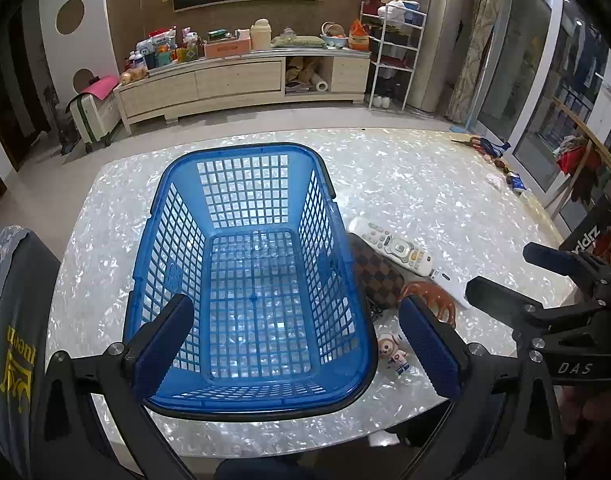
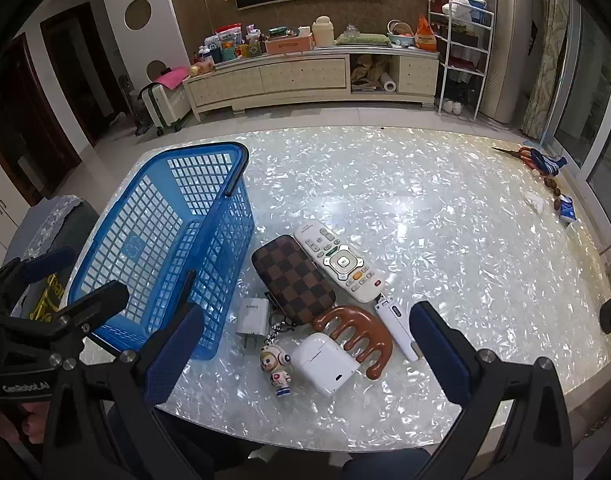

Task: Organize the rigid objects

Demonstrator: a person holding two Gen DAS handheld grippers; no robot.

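An empty blue basket [image 1: 241,184] [image 2: 209,184] stands on the left of the shiny table [image 2: 425,220]. My left gripper [image 1: 297,346] hangs open above its near end. Right of the basket lie a white remote [image 2: 339,262] [image 1: 393,246], a checkered brown case [image 2: 293,278] [image 1: 375,272], a white charger [image 2: 252,316], an astronaut keychain figure [image 2: 276,364] [image 1: 393,354], a white earbud case [image 2: 325,362], a brown wooden comb [image 2: 353,330] [image 1: 433,300] and a slim white device [image 2: 397,326]. My right gripper [image 2: 311,356] is open over these, holding nothing.
Scissors and small items [image 2: 541,160] lie at the table's far right edge. A chair with a grey cover [image 2: 53,224] stands left of the table. Across the floor are a long cabinet [image 2: 305,76] and a white shelf rack [image 2: 463,52].
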